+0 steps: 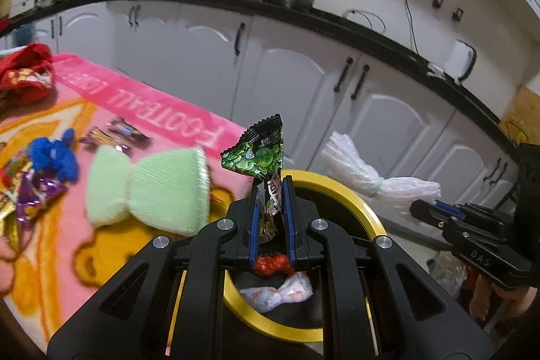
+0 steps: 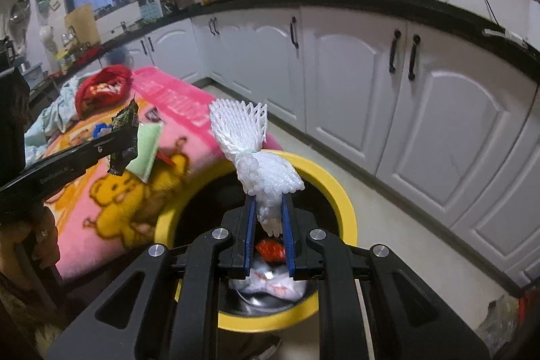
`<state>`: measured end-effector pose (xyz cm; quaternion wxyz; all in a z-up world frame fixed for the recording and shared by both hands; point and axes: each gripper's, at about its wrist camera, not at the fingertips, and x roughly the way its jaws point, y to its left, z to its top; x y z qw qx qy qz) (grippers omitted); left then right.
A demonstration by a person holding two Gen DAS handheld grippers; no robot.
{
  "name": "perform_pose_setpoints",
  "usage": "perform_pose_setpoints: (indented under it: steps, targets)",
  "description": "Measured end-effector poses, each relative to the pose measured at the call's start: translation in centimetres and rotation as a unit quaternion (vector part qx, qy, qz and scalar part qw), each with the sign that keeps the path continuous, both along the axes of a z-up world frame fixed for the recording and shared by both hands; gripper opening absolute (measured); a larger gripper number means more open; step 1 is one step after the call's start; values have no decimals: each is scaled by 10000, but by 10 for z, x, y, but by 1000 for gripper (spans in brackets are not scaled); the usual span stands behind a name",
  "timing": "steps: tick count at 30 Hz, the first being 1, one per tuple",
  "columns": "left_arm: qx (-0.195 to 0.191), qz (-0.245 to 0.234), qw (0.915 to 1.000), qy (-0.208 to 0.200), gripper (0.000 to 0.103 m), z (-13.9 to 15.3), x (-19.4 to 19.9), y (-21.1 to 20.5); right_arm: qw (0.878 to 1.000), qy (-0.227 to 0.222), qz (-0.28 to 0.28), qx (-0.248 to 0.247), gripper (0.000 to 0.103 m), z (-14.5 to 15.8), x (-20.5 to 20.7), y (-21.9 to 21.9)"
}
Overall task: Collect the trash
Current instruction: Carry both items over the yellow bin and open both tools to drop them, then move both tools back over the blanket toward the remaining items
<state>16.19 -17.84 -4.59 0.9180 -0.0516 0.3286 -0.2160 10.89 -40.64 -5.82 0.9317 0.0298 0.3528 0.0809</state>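
Trash is in both my claws: the left gripper (image 1: pixel 272 191) is clamped on a green wrapper (image 1: pixel 261 154), the right gripper (image 2: pixel 268 208) on a white foam net (image 2: pixel 251 144), both centre frame over the yellow-rimmed bin (image 2: pixel 337 188). Wrappers (image 2: pixel 270 287) already lie inside it. I judge this the drop step: next I need each claw squarely above the opening, then to let go. More wrappers (image 1: pixel 114 134) wait on the pink blanket (image 1: pixel 60 225) at left.
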Motion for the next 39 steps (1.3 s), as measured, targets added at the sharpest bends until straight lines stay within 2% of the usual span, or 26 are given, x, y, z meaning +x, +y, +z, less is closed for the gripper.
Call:
perform_pose_setpoints:
  steps: [6,10,14,16,17,21,24,28,30,35,39]
  targets:
    - [94,-232,9994,220,9,-16,7,-17,9994,344,-38,53,15,-22,3,-7]
    - [142,-312,9987,365,15,-26,13,-23,9985,534,-27,127,17,-32,6,-8]
    - [188,-303,9983,465,24,-34,16,-24,9977,636,-100,198,33,-40,8,-13]
    - [193,-290,9982,496,33,-36,17,-22,9973,668,-157,250,35,-41,9,-16]
    - [191,-271,9982,503,43,-36,17,-21,9972,675,-197,264,38,-41,10,-17]
    - [181,-234,9983,501,53,-35,16,-18,9972,595,-334,320,40,-37,9,-24]
    - [136,-161,9988,440,69,-30,14,-12,9973,466,-413,384,45,-30,7,-28]
    - [101,-39,9995,309,89,-22,9,-1,9977,304,-429,439,47,-19,6,-29]
    - [103,51,9997,231,92,-17,6,5,9978,227,-430,442,48,-14,5,-28]
    - [136,235,9996,42,92,-7,-2,20,9982,102,-333,487,51,-3,4,-21]
    - [103,410,9991,-66,92,1,-6,34,9985,-25,-222,502,57,7,2,-11]
